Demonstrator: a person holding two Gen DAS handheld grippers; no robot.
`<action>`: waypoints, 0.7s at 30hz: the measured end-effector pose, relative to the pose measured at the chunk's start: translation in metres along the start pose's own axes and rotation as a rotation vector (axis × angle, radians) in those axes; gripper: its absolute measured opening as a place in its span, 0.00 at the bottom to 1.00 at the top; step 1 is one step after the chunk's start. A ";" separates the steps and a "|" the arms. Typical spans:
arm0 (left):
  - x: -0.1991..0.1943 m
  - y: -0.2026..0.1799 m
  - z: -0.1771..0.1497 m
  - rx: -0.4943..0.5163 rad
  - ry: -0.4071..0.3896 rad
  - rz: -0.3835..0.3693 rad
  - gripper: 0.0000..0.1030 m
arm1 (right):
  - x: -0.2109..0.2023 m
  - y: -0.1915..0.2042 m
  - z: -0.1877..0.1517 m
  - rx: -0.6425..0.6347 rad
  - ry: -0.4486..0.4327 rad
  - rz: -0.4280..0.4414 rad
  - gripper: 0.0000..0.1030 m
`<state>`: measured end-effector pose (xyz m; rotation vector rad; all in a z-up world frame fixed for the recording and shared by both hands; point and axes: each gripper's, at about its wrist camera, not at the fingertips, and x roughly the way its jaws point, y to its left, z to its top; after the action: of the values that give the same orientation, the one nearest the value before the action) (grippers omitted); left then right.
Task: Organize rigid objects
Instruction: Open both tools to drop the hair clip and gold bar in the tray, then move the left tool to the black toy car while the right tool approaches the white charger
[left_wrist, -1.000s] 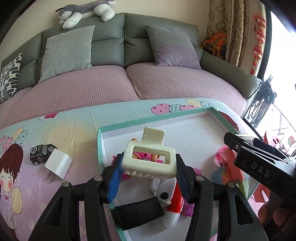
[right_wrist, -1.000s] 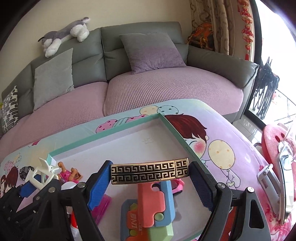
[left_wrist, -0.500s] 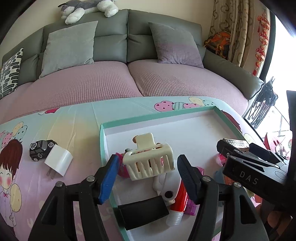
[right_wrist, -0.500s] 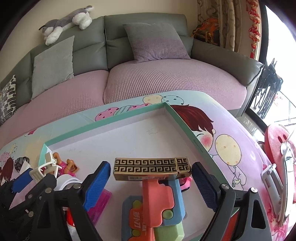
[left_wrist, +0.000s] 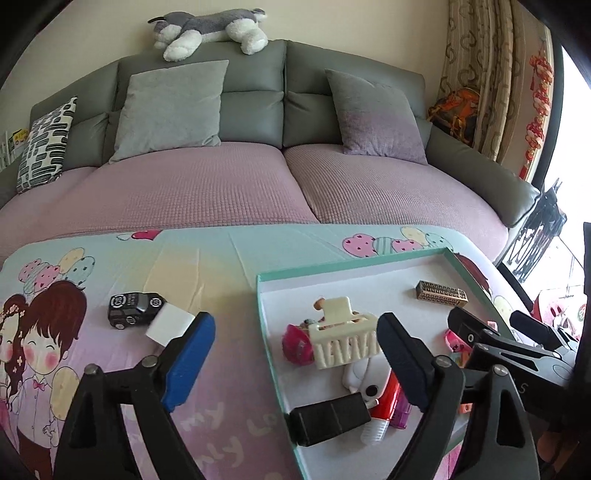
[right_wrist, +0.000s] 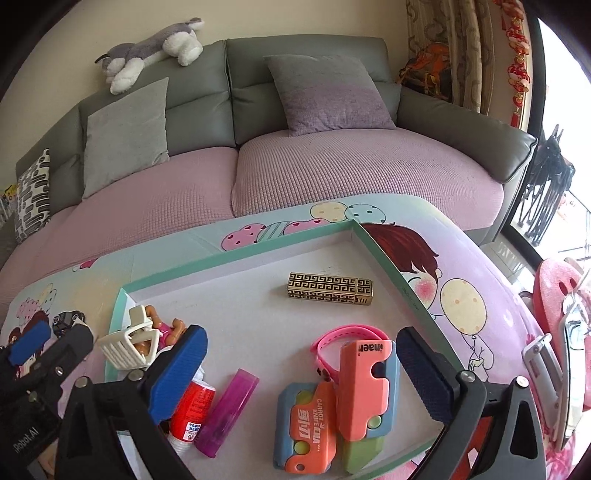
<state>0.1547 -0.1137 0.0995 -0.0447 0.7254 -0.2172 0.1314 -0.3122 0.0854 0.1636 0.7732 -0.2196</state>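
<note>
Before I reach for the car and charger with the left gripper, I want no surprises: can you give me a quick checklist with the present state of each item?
1. Left gripper open and holding nothing: ok.
2. Right gripper open and holding nothing: ok.
3. Hair clip lying in the tray, free of the fingers: ok.
4. Gold case lying in the tray: ok.
5. Car and charger outside the tray on the cloth: not ok, not yet sorted.
6. Car and charger apart enough to grip one alone: cannot tell, they look touching.
</note>
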 end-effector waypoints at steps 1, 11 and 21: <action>-0.002 0.005 0.001 -0.017 -0.010 0.018 0.92 | -0.001 0.001 0.000 -0.004 0.000 0.002 1.00; -0.015 0.072 -0.003 -0.186 -0.060 0.252 1.00 | -0.004 0.024 -0.001 -0.027 0.014 0.088 1.00; -0.028 0.114 -0.011 -0.309 -0.077 0.341 1.00 | -0.014 0.064 -0.003 -0.085 0.000 0.199 1.00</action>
<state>0.1476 0.0041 0.0964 -0.2201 0.6731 0.2224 0.1355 -0.2475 0.0974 0.1591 0.7596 0.0020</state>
